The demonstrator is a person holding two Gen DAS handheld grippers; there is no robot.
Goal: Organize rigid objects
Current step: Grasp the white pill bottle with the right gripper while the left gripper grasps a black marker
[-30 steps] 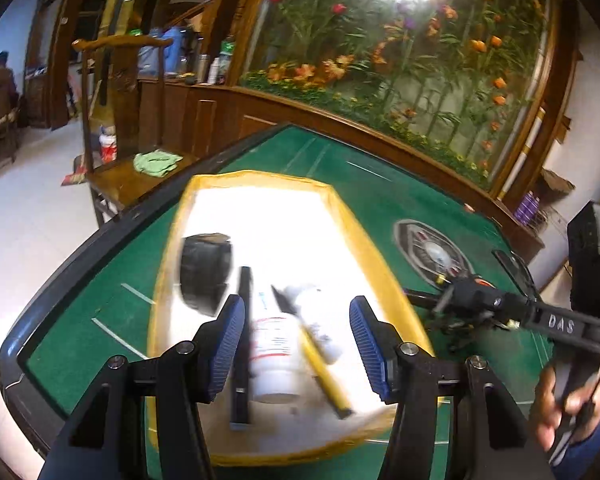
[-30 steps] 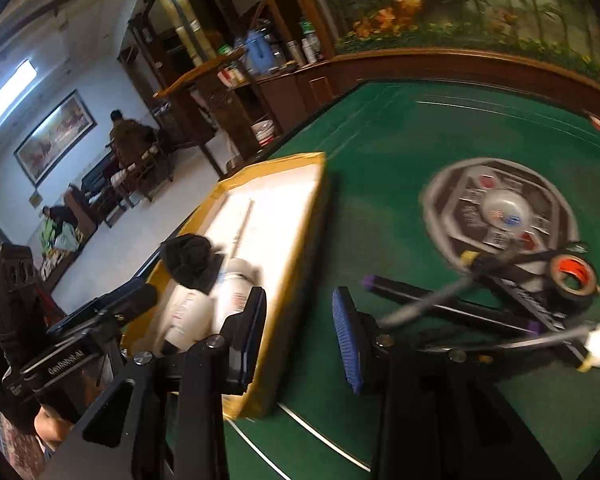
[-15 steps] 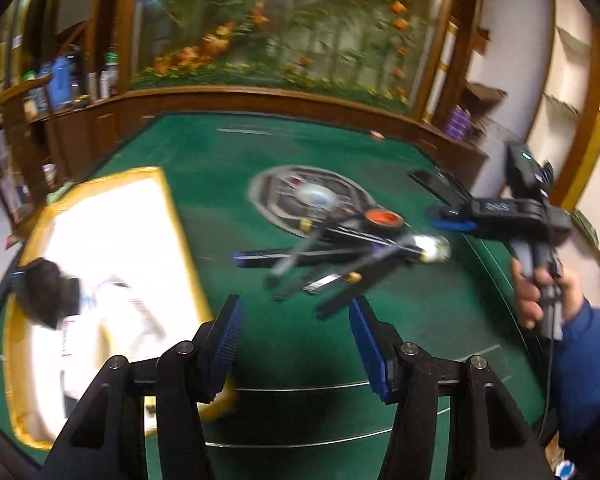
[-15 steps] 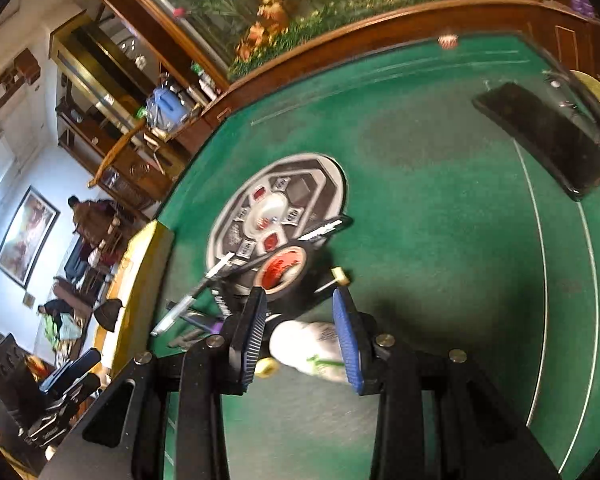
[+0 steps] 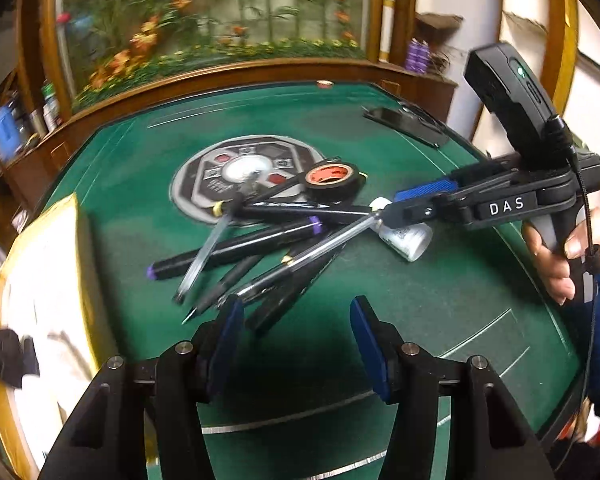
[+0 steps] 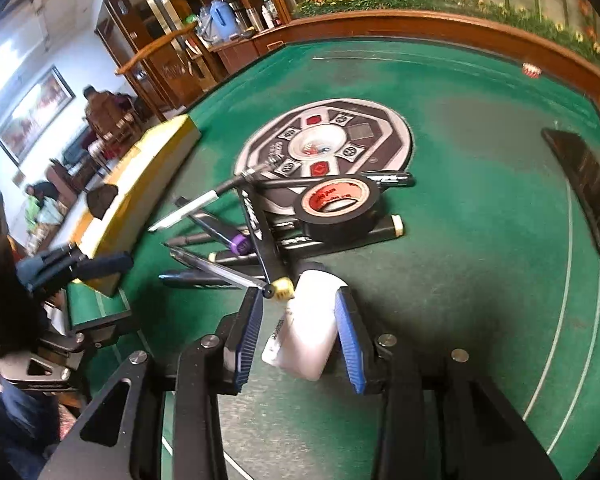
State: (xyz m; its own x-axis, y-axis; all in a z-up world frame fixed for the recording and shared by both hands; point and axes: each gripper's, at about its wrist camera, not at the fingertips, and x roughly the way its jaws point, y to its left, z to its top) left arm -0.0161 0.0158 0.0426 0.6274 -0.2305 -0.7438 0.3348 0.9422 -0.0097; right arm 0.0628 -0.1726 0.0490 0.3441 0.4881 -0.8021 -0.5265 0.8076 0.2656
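A small white bottle (image 6: 306, 320) lies on the green surface (image 6: 480, 240) directly between the right tool's (image 6: 300, 336) parted fingers, long axis along them, not yet gripped. The left tool (image 5: 296, 344) hovers wide, farther off.

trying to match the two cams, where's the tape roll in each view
Left wrist: tape roll sits above centre, at the far end of the pen pile, partly on the round panel.
Right wrist: tape roll is at centre, lying on the pens, just ahead of the white bottle between the right gripper fingers.
Shared landmark: the round panel on the green table.
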